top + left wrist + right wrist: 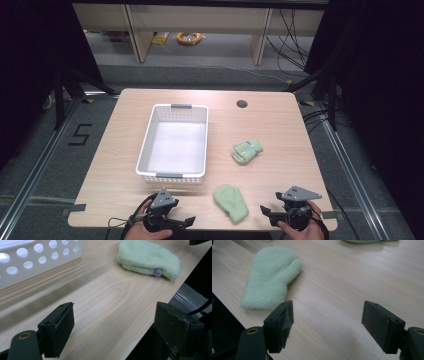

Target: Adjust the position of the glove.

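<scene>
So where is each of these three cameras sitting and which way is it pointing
High view: above the table's near edge, looking forward and down on the basket, two green mittens, both hands and grippers.
Left gripper view: rides the left gripper, looking low across the table; its open fingers show.
Right gripper view: rides the right gripper, low over the wood; open fingers show.
Shared: all three show the near mitten.

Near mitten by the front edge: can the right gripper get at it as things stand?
Probably yes. The near mitten lies flat on bare table just left of the right gripper, whose jaws stand open and empty; nothing lies between them.
</scene>
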Action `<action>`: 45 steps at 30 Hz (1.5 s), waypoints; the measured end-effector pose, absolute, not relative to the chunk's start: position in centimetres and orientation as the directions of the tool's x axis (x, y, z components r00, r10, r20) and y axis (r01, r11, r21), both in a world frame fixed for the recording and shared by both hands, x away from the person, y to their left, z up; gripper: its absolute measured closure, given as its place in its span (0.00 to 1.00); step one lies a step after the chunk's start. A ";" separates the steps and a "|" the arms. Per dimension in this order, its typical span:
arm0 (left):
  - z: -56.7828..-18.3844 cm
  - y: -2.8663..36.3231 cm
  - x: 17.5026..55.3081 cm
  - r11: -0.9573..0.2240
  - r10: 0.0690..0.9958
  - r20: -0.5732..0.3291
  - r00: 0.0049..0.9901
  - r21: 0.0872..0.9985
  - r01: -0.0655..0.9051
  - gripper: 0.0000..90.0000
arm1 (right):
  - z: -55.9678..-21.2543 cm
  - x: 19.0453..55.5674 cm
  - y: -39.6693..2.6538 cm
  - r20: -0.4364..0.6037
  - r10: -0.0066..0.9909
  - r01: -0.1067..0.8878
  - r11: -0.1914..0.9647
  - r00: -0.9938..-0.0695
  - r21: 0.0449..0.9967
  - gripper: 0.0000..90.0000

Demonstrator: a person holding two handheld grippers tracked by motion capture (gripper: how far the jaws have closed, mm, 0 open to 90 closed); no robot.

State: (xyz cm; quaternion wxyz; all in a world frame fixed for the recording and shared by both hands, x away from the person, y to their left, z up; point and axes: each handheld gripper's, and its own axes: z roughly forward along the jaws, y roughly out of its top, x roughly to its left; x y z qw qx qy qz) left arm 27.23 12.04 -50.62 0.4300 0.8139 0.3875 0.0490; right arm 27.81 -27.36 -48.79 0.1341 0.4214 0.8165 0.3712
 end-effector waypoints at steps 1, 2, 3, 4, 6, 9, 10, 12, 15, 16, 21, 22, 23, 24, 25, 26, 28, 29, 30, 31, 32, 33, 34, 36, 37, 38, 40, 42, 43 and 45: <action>-50.6 12.0 27.3 -0.332 0.671 -0.255 0.697 0.737 0.589 0.18 | -48.7 27.7 -27.4 0.083 0.793 0.589 0.373 -0.604 0.717 0.31; -50.6 12.1 27.3 -0.339 0.671 -0.249 0.698 0.735 0.588 0.18 | -48.7 27.7 -27.3 0.089 0.796 0.594 0.367 -0.598 0.715 0.32; -50.6 12.1 27.3 -0.343 0.670 -0.247 0.700 0.734 0.587 0.18 | -48.7 27.6 -27.2 0.099 0.803 0.607 0.357 -0.588 0.710 0.32; -50.6 12.1 27.3 -0.342 0.670 -0.247 0.700 0.735 0.586 0.18 | -48.7 27.7 -27.3 0.090 0.789 0.593 0.376 -0.608 0.713 0.32; -50.6 12.2 27.3 -0.343 0.669 -0.248 0.701 0.734 0.587 0.18 | -48.7 27.7 -27.2 0.096 0.783 0.589 0.374 -0.614 0.716 0.35; -50.6 12.2 27.3 -0.341 0.670 -0.248 0.700 0.734 0.587 0.18 | -48.6 27.7 -27.2 0.078 0.780 0.577 0.388 -0.621 0.718 0.37; -50.6 12.1 27.3 -0.339 0.671 -0.249 0.698 0.735 0.588 0.18 | -48.6 27.6 -27.2 0.075 0.782 0.578 0.388 -0.618 0.718 0.37; -50.5 12.0 27.3 -0.328 0.670 -0.258 0.696 0.738 0.590 0.18 | -48.5 27.6 -27.1 0.092 0.778 0.586 0.384 -0.622 0.714 0.38; -50.5 11.5 27.3 -0.314 0.670 -0.270 0.692 0.741 0.593 0.18 | -48.4 27.6 -26.9 0.079 0.773 0.576 0.395 -0.629 0.716 0.40; -50.5 11.5 27.3 -0.324 0.665 -0.276 0.694 0.731 0.601 0.18 | -48.4 27.5 -26.9 0.076 0.776 0.576 0.396 -0.627 0.715 0.40; -50.2 10.6 27.5 -0.327 0.648 -0.273 0.711 0.743 0.584 0.18 | -48.0 27.3 -26.6 0.075 0.774 0.571 0.394 -0.628 0.720 0.42; -50.2 10.3 27.6 -0.322 0.649 -0.276 0.709 0.745 0.585 0.18 | -48.1 27.5 -26.6 0.052 0.760 0.542 0.412 -0.648 0.733 0.42; -50.1 10.2 27.7 -0.336 0.647 -0.276 0.711 0.734 0.591 0.18 | -48.0 27.5 -26.6 0.052 0.758 0.539 0.413 -0.650 0.734 0.42; -50.0 10.0 27.7 -0.323 0.645 -0.285 0.709 0.739 0.591 0.18 | -48.0 27.5 -26.6 0.049 0.759 0.537 0.413 -0.649 0.736 0.42; -50.0 9.9 27.8 -0.336 0.641 -0.261 0.722 0.750 0.570 0.18 | -47.9 27.4 -26.5 0.064 0.763 0.552 0.405 -0.644 0.729 0.42; -49.9 9.7 27.8 -0.332 0.639 -0.271 0.720 0.747 0.576 0.18 | -48.0 27.5 -26.5 0.052 0.754 0.534 0.413 -0.655 0.738 0.42; -49.9 9.3 28.0 -0.320 0.640 -0.282 0.714 0.748 0.582 0.18 | -48.0 27.5 -26.4 0.056 0.752 0.532 0.409 -0.657 0.741 0.42; -49.8 9.2 28.1 -0.334 0.635 -0.274 0.723 0.746 0.576 0.18 | -47.9 27.5 -26.4 0.066 0.749 0.534 0.406 -0.660 0.742 0.42; -49.8 9.2 28.1 -0.334 0.635 -0.274 0.723 0.746 0.576 0.18 | -47.9 27.4 -26.3 0.079 0.742 0.536 0.402 -0.666 0.742 0.43; -49.7 9.1 28.4 -0.339 0.627 -0.278 0.728 0.744 0.576 0.19 | -47.9 27.3 -26.2 0.080 0.747 0.541 0.399 -0.660 0.741 0.43; -49.7 8.9 28.5 -0.339 0.626 -0.275 0.730 0.747 0.572 0.20 | -47.9 27.4 -26.1 0.081 0.737 0.534 0.404 -0.671 0.742 0.44; -49.7 8.9 28.5 -0.339 0.626 -0.275 0.730 0.747 0.572 0.21 | -47.9 27.4 -26.1 0.081 0.737 0.534 0.404 -0.671 0.742 0.44; -49.6 8.5 28.7 -0.336 0.627 -0.270 0.731 0.752 0.567 0.23 | -47.9 27.2 -25.9 0.084 0.736 0.536 0.404 -0.671 0.741 0.46; -49.5 8.1 28.9 -0.338 0.625 -0.271 0.732 0.752 0.567 0.25 | -47.8 27.1 -25.6 0.088 0.729 0.537 0.411 -0.679 0.737 0.48; -49.4 8.0 29.0 -0.343 0.626 -0.268 0.733 0.749 0.567 0.26 | -47.9 27.1 -25.4 0.096 0.720 0.531 0.408 -0.687 0.743 0.49; -49.2 7.8 29.4 -0.369 0.612 -0.244 0.752 0.752 0.545 0.28 | -47.9 27.1 -25.3 0.086 0.719 0.526 0.417 -0.690 0.741 0.50; -49.1 7.3 29.8 -0.370 0.607 -0.243 0.757 0.756 0.539 0.32 | -47.9 26.9 -24.8 0.097 0.713 0.535 0.422 -0.695 0.732 0.52; -48.9 6.8 30.2 -0.372 0.614 -0.236 0.753 0.755 0.540 0.35 | -48.1 27.0 -24.5 0.101 0.695 0.528 0.434 -0.712 0.730 0.53; -49.0 6.5 30.4 -0.368 0.615 -0.241 0.751 0.755 0.543 0.36 | -48.1 27.0 -24.3 0.104 0.691 0.531 0.441 -0.716 0.724 0.53; -48.9 5.9 30.8 -0.377 0.611 -0.239 0.755 0.751 0.543 0.38 | -48.2 27.0 -24.1 0.097 0.696 0.528 0.438 -0.711 0.727 0.54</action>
